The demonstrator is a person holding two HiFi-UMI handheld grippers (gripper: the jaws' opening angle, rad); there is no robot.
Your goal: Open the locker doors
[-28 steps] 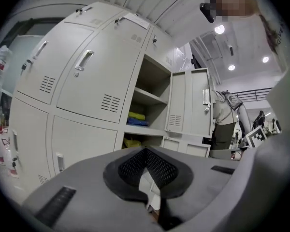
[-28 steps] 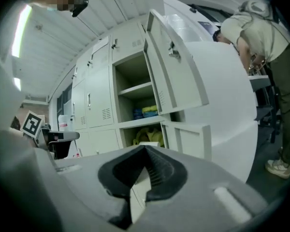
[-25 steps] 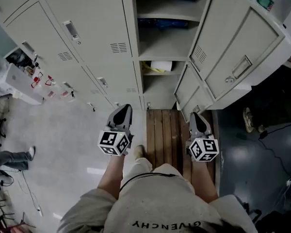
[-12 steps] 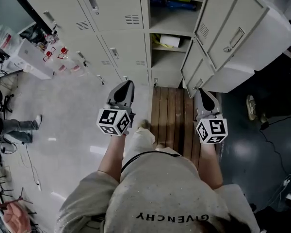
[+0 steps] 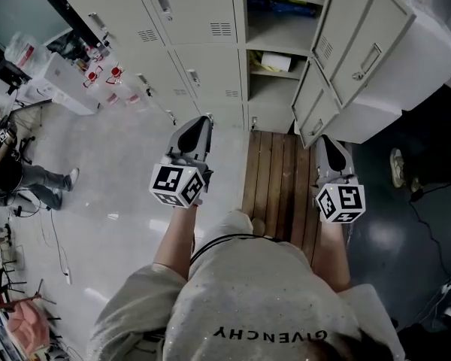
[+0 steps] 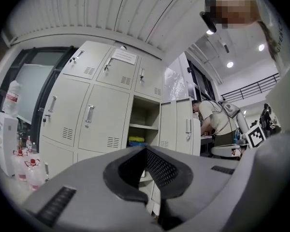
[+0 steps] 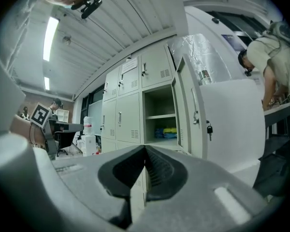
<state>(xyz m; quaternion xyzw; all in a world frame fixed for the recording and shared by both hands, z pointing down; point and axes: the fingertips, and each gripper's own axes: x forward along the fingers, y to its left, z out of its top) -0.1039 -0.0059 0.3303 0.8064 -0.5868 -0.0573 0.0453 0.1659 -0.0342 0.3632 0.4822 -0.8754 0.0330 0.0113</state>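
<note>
1. Head view: pale lockers [image 5: 203, 28] ahead; one column's doors [image 5: 361, 51] hang open.
2. Shelves [image 5: 276, 50] hold a blue-yellow bundle [image 5: 274, 7], a white roll [image 5: 275, 62].
3. My left gripper [image 5: 201, 122] and right gripper [image 5: 325, 140] sit closed, empty.

Ceiling strip lights [image 7: 51, 30] glare; fisheye edges darken, perhaps slightly soft.

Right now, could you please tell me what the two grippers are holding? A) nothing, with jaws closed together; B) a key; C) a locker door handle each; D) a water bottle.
A: in their own views, the left gripper and the right gripper each show jaws pressed together with nothing between them.
</note>
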